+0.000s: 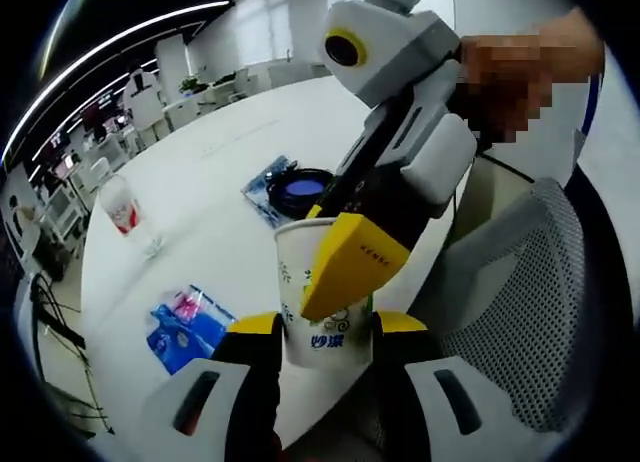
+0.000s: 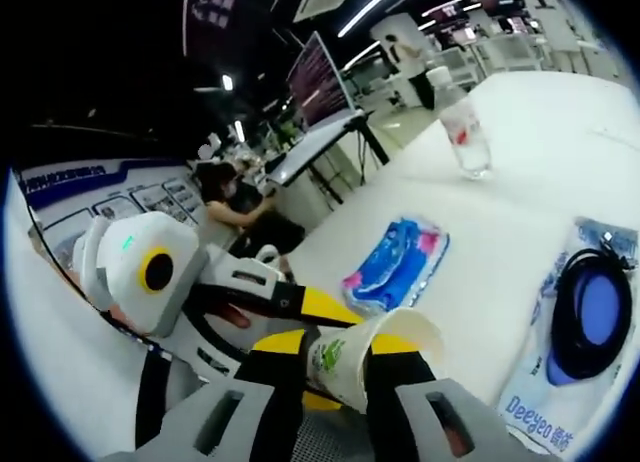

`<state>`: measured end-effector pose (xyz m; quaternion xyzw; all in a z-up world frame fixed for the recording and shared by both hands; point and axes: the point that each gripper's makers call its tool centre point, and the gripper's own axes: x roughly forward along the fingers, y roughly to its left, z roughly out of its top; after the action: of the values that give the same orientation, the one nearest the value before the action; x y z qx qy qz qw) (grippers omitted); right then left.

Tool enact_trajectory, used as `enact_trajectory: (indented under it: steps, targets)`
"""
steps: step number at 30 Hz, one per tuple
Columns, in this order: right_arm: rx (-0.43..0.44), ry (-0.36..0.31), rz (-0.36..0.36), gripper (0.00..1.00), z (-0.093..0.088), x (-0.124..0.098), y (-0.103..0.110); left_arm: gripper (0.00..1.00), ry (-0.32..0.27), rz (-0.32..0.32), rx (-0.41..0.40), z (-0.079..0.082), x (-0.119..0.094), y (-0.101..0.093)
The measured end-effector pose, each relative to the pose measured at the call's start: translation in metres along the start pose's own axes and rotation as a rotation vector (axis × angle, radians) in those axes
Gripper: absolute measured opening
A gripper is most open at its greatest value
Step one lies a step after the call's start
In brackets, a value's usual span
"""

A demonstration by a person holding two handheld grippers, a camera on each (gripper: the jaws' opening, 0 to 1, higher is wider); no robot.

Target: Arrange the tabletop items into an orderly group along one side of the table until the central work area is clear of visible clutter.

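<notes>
I counted one paper cup (image 1: 325, 312) gripped by both my tongs, left (image 1: 328, 327) and right (image 2: 335, 367); one bottle (image 1: 122, 210), one blue packet (image 1: 185, 327) on the worktop (image 1: 215, 172).

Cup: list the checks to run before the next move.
1. Cup between the left gripper's jaws: ok.
2. Only one gripper on the cup: not ok, the right gripper clamps it too.
3. Cup empty: cannot tell.
4. Bare table near the blue packet for setting down: ok.
5. Bottle upright and apart from the cup: ok.
</notes>
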<state>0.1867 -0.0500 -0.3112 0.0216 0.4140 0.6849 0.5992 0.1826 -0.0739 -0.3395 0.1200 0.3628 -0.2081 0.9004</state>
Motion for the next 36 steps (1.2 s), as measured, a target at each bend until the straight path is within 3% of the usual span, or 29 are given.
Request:
enact_trajectory:
  steps: [6, 26, 30, 36]
  targets:
    - [-0.012, 0.021, 0.005, 0.02, 0.001, 0.002, 0.002, 0.34, -0.002, 0.008, 0.001, 0.003, 0.000, 0.008]
    - [-0.029, -0.017, -0.058, 0.00, 0.010, 0.006, -0.006, 0.37, -0.001, 0.060, 0.004, 0.006, 0.000, 0.020]
    - [-0.027, -0.024, -0.075, 0.00, 0.009, 0.006, -0.009, 0.35, -0.009, 0.060, -0.070, 0.003, 0.000, 0.024]
    - [-0.003, -0.053, -0.113, 0.00, 0.011, 0.000, -0.019, 0.31, -0.008, 0.065, -0.091, -0.001, -0.001, 0.025]
